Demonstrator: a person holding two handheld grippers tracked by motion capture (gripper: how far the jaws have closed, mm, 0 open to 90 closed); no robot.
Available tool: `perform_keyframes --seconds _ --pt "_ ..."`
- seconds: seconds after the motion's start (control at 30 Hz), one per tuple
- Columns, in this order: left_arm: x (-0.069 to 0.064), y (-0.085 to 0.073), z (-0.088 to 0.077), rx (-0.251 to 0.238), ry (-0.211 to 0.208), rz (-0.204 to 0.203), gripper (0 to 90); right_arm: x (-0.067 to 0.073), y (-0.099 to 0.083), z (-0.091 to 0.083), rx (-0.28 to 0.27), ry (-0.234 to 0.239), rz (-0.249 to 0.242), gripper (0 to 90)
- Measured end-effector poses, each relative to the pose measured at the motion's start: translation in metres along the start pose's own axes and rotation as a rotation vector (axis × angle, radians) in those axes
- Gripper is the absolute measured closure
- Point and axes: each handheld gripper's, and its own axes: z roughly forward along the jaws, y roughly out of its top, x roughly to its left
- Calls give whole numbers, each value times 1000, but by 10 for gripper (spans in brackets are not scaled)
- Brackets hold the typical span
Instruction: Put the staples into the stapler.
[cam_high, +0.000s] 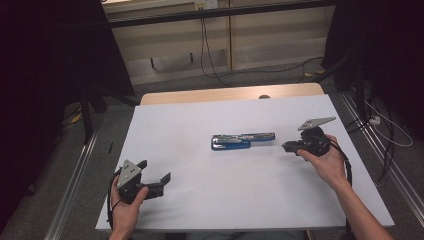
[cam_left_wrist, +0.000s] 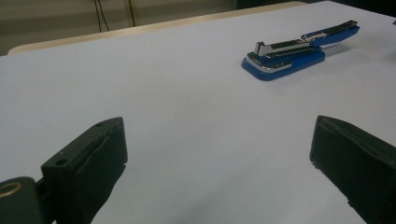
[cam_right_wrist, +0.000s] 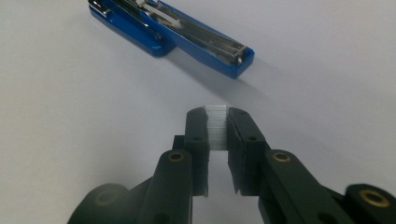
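A blue and chrome stapler (cam_high: 242, 141) lies swung open flat at the middle of the white table (cam_high: 200, 115); its magazine channel faces up (cam_right_wrist: 187, 37). My right gripper (cam_high: 286, 147) sits just right of the stapler's far end, pointing at it, and is shut on a short strip of staples (cam_right_wrist: 217, 128) held upright between the pads. My left gripper (cam_high: 155, 171) rests at the front left of the table with its jaws wide open and nothing between them. From the left gripper view (cam_left_wrist: 219, 135), the stapler (cam_left_wrist: 289, 53) lies ahead and to the right, well clear of the jaws.
The table's wooden far edge (cam_high: 230, 94) shows beyond the white sheet. Cables (cam_high: 210, 60) trail over the floor behind the table, and more lie at the right (cam_high: 385, 130). Dark curtains (cam_high: 50, 60) hang at both sides.
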Motion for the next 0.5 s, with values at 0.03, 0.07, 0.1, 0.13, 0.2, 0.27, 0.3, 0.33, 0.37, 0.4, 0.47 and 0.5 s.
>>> perform_keyframes --seconds 0.03,0.07,0.1,0.13,0.2,0.27,0.3,0.33,0.37,0.4,0.47,0.5 --pt "0 0 0 1 0 0 42 1 1 0 4 -3 -5 792" --pt "0 0 0 2 1 0 42 2 1 1 6 -2 -7 792" --pt "0 0 0 1 0 -1 42 3 1 2 1 5 -7 793" --pt "0 0 0 0 0 -1 42 3 1 3 -5 12 -5 792" --pt "0 0 0 1 -1 1 42 5 2 4 -14 22 0 792" --pt "0 0 0 2 1 -1 42 6 3 5 -26 35 -4 792" --pt "0 0 0 2 1 -2 42 7 4 5 -37 33 -8 792" --pt "0 0 1 4 2 -2 42 8 4 5 -44 35 -13 792" --pt "0 0 1 7 0 3 42 8 5 5 -51 37 -18 792" --pt "0 0 1 9 3 5 42 9 5 5 -58 39 -18 792" --pt "0 0 1 9 2 4 42 10 7 5 -70 46 -22 792" --pt "0 0 1 9 2 5 42 11 7 5 -76 51 -22 792"
